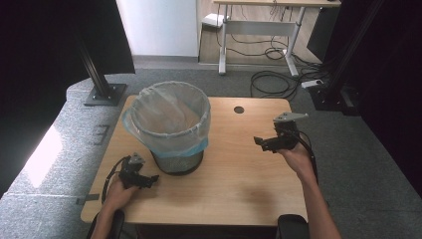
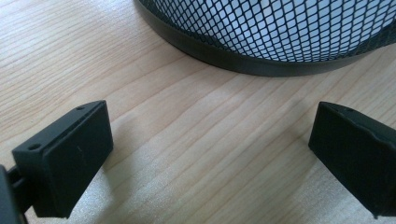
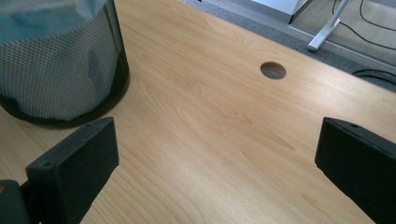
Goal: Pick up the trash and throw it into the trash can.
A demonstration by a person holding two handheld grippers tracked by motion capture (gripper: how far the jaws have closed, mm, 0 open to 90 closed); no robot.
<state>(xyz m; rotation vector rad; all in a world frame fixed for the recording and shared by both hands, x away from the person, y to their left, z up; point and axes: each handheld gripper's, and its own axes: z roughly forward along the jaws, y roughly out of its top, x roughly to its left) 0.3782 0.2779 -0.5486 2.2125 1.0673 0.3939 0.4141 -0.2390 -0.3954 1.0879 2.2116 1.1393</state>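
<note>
Even soft indoor light, dark corners, sharp close-ups

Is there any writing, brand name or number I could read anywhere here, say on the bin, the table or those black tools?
None can be read: the mesh bin, its plastic liner, the wooden table and both grippers' black fingers carry no legible words, labels or numbers.

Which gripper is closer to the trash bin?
The left gripper. It sits low beside the base of the mesh bin, nearly touching it. The right gripper is farther off, with bare table between it and the bin.
</note>
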